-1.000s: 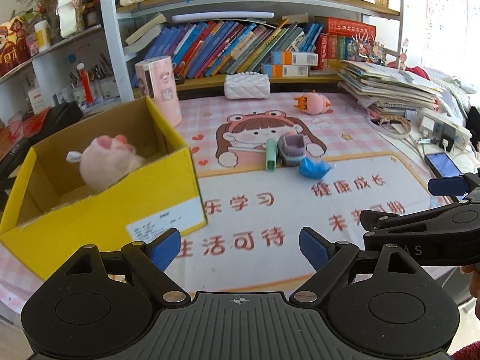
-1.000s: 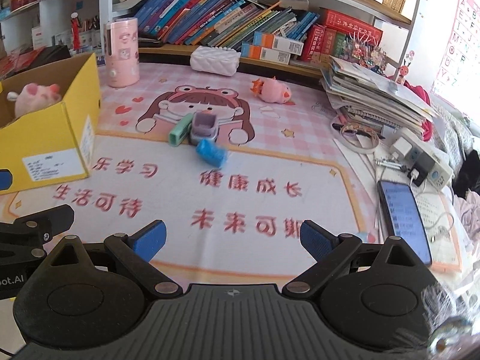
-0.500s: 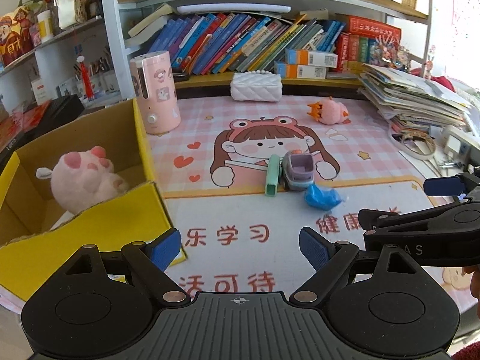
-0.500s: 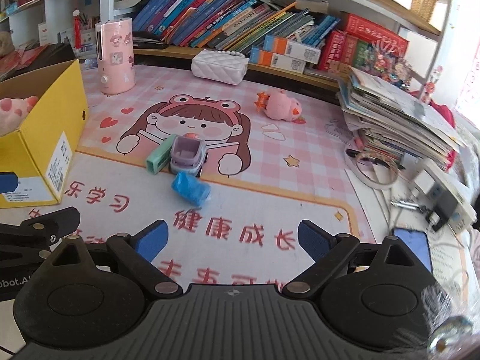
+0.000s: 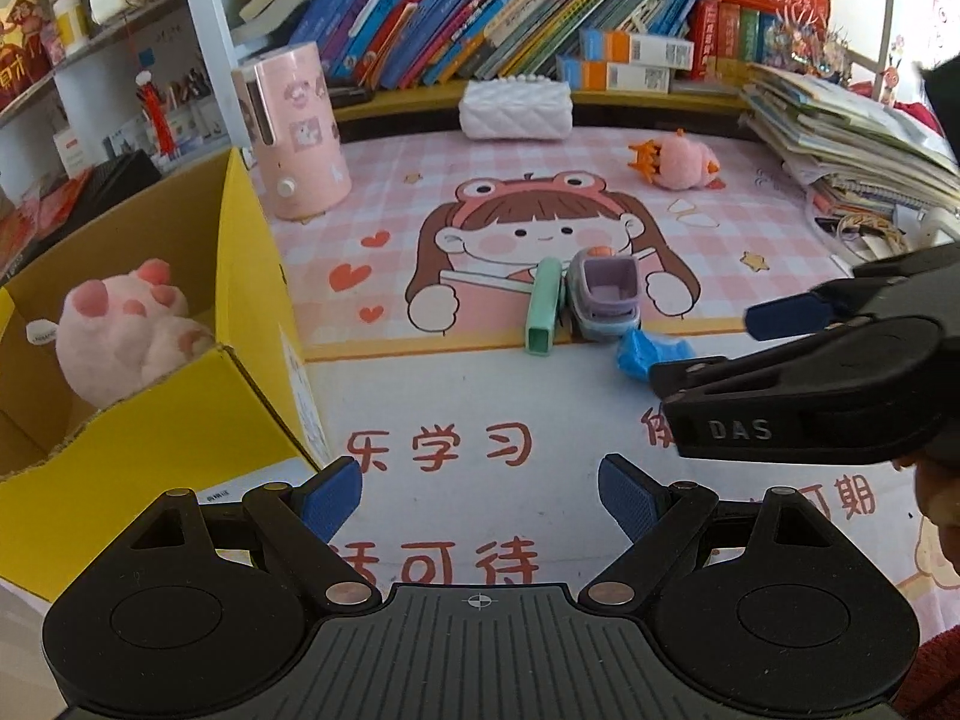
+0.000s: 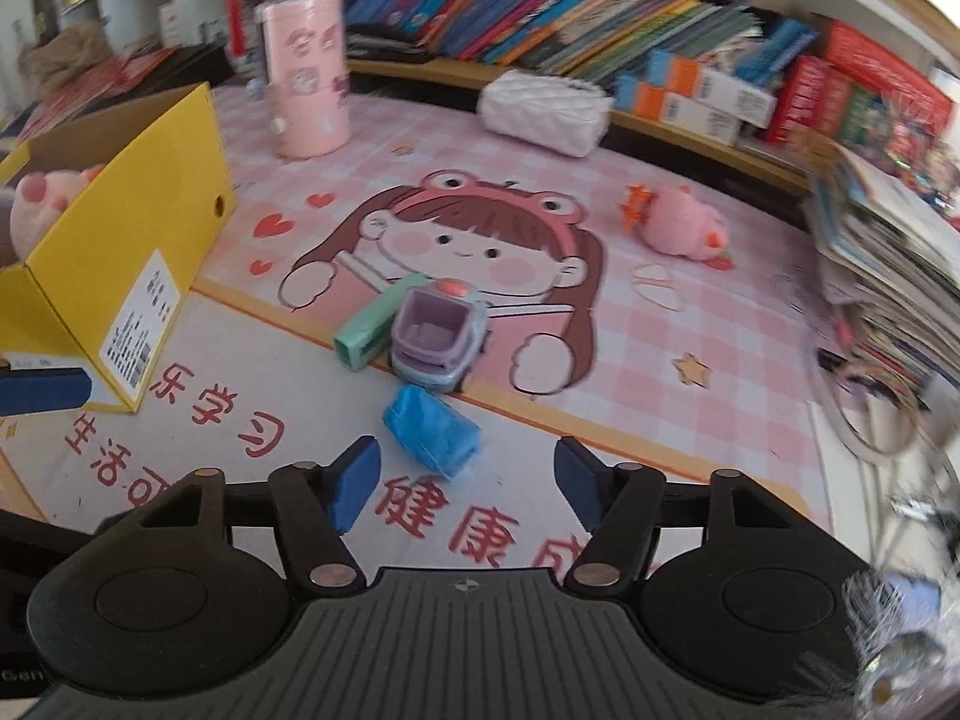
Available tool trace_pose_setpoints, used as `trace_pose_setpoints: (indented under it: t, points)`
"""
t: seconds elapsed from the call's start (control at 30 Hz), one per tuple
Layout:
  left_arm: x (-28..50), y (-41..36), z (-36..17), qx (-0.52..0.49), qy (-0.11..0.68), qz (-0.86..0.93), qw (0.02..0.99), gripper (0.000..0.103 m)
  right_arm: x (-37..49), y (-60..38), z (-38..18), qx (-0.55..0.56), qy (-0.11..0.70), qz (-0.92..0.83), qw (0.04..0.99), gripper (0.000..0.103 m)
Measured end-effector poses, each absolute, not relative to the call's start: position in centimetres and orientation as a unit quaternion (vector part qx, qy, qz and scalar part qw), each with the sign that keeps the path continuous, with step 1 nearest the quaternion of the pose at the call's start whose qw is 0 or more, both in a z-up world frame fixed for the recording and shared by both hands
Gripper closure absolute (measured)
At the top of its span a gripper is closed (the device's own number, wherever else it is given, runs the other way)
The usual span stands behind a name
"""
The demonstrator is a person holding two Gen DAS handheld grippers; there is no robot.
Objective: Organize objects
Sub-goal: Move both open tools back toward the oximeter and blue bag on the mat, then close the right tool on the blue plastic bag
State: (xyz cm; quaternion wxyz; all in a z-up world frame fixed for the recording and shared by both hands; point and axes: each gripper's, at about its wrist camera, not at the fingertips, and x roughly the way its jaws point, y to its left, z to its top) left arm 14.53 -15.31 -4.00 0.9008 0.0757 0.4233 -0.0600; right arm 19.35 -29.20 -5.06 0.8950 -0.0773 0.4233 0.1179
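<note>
So our right gripper [image 6: 465, 483] hangs with its jaws spread wide and nothing between them, just short of the crumpled blue plastic-wrapped packet [image 6: 431, 431], which lies on the pink cartoon desk mat [image 6: 690, 324] without touching either pad. Our left gripper [image 5: 480, 492] is likewise released and empty, low over the mat beside the yellow cardboard box [image 5: 180, 420]. Just beyond the blue packet sit the small purple-and-teal toy car [image 6: 441, 342] and the mint-green rectangular case [image 6: 372, 324], touching each other. Farther past the packet lies the small pink plush with orange fins [image 6: 681, 228]. Only the pink-and-white plush paw toy [image 5: 120, 330] rests inside the box, so we judge the sorting barely begun, with four things left out.
</note>
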Motion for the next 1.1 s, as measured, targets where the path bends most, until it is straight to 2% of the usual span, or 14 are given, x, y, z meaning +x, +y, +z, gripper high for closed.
trace_pose_setpoints:
  t: [0.27, 0.33, 0.43, 0.5, 0.53, 0.8, 1.1]
  points:
    - [14.9, -15.6, -4.4, 0.075, 0.436, -0.042, 0.896, 0.015, 22.0, -28.8, -7.3, -0.088, 0.464, 0.166, 0.866, 0.055]
    - [15.0, -15.6, -4.4, 0.074, 0.437, -0.038, 0.896, 0.015, 22.2, -28.8, -7.7, -0.086, 0.472, 0.173, 0.86, 0.061]
    - [15.2, -15.9, -4.3, 0.074, 0.437, -0.036, 0.896, 0.015, 22.3, -29.1, -7.7, -0.082, 0.471, 0.179, 0.86, 0.078]
    - [15.3, -16.2, -4.2, 0.076, 0.434, -0.039, 0.897, 0.015, 22.4, -29.6, -7.5, -0.066, 0.473, 0.18, 0.86, 0.092]
    - [15.4, -16.4, -4.2, 0.077, 0.432, -0.041, 0.898, 0.015, 22.4, -30.0, -7.3, -0.057, 0.47, 0.178, 0.863, 0.095]
    - [16.0, -18.4, -3.8, 0.085, 0.419, -0.067, 0.902, 0.015, 21.1, -32.6, -5.7, -0.031, 0.45, 0.155, 0.879, 0.095]
    - [15.8, -19.0, -4.4, 0.083, 0.427, -0.068, 0.898, 0.015, 20.7, -33.9, -6.3, -0.025, 0.461, 0.144, 0.876, 0.095]
